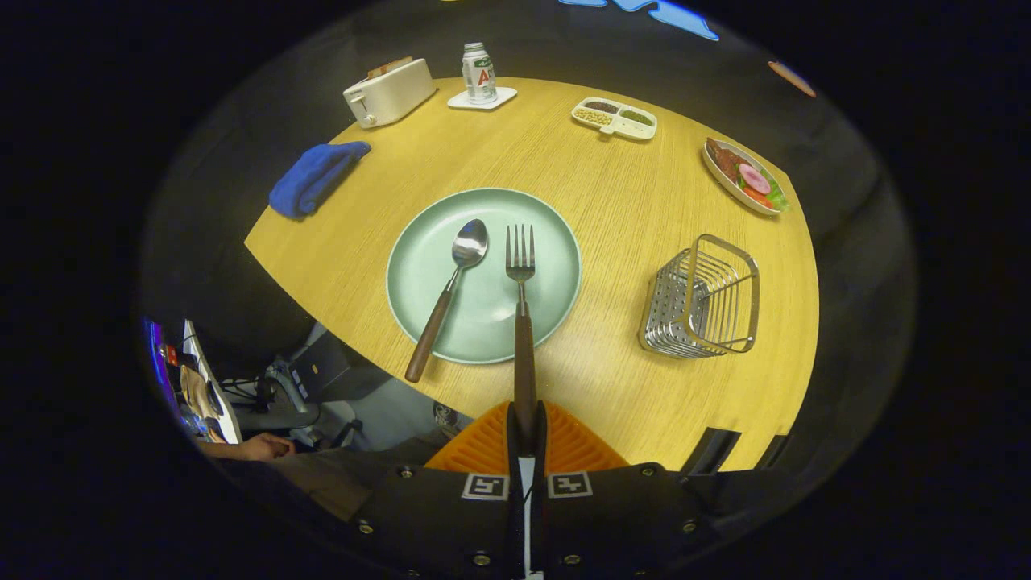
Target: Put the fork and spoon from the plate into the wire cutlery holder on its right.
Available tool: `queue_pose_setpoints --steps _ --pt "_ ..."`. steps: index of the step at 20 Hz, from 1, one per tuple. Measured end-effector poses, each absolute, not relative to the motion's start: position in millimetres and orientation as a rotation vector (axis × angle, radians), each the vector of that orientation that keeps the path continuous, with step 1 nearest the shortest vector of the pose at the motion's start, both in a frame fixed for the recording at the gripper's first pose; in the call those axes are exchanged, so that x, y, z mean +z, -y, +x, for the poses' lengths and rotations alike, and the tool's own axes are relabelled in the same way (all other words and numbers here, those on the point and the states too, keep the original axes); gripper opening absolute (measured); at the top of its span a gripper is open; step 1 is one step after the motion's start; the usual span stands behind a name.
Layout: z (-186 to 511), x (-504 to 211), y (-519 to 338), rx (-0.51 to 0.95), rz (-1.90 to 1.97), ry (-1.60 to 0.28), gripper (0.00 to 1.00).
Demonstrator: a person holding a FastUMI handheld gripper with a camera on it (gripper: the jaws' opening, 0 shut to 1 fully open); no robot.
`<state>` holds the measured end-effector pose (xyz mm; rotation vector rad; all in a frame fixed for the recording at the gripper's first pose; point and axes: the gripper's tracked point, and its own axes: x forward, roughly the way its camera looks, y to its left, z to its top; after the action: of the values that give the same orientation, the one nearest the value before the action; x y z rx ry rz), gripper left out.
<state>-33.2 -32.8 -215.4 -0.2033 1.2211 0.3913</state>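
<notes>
At the upper left of the frame we see a blue cloth [316, 177] and a toaster [389, 91], both well apart from our work. Moving toward the centre, the green plate [419, 282] carries the spoon [451, 290], its bowl on the plate and its wooden handle overhanging the near rim. Just right of it, the fork [520, 266] points its tines over the plate, and our gripper [525, 431] at the bottom centre is clamped on the end of its wooden handle, both orange fingers [483, 447] pressed against it. At the right, the wire cutlery holder [702, 298] appears to lie tipped on its side on the table [612, 201]. We judge the risks thus: held so far back, the fork may pivot or slip as we swing right, and its tines may snag the wires or nudge the light holder away.
</notes>
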Motion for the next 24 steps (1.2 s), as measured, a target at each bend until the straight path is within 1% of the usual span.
queue_pose_setpoints --steps 6,13,18,24 --pt "-47.4 -173.1 90.3 0.381 -0.295 -1.306 0.03" --pt "-48.2 -137.6 136.7 0.3 -0.201 -1.395 0.03" --pt "-34.3 -139.7 167.5 0.209 -0.209 -1.44 0.03" --pt "-17.4 -158.5 167.0 0.205 -0.196 -1.52 0.03"
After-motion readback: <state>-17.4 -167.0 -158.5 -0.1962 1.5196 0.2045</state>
